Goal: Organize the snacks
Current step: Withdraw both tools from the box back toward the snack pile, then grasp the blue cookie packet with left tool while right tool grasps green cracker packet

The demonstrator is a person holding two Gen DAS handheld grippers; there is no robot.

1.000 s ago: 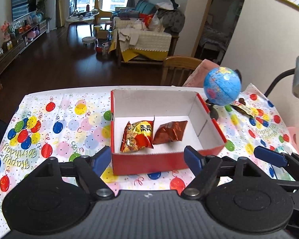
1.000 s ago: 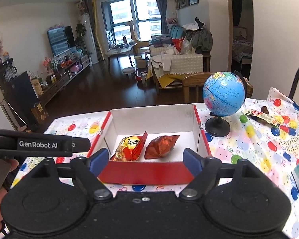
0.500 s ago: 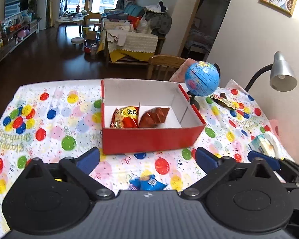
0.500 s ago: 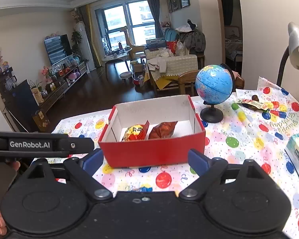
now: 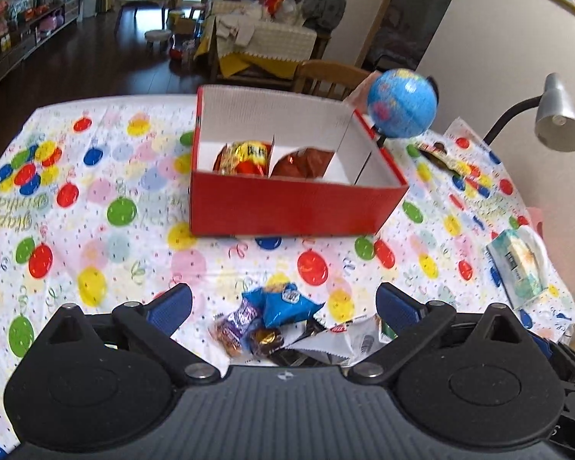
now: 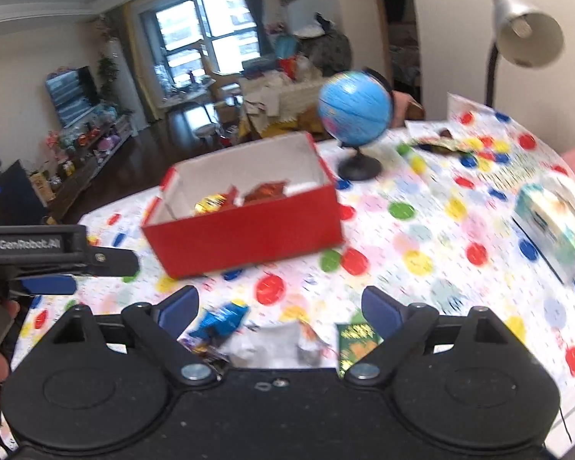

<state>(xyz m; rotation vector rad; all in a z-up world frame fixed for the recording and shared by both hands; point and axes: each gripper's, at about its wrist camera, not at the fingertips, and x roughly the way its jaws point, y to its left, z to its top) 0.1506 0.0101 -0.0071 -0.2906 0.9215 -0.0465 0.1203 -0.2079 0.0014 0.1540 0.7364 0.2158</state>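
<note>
Both grippers have drawn back from the red cardboard box with white dividers (image 5: 295, 207) and dipped toward the near edge of the bench (image 5: 96, 230) with its balloon-print cloth, so a loose pile of wrapped snacks (image 5: 283, 326) has come into view that was hidden a second ago. The box already holds 2 packets, a yellow-and-red foil one (image 5: 245, 157) and a brown foil one (image 5: 303, 161), each in its own compartment. That reads as 1 round of sorting finished and the next pick-up about to begin.

The left gripper (image 5: 283, 303) has its blue fingers (image 5: 170, 306) spread wide, empty, after opening further over the past second; the pile, led by a blue crinkled packet (image 5: 287, 304), lies directly between and just below them. The right gripper (image 6: 280, 306) is also wide and empty, having just been opening too, and hangs over the same pile, with a small dark-green packet (image 6: 354, 343) near its right finger. Nothing is touched yet.
</note>
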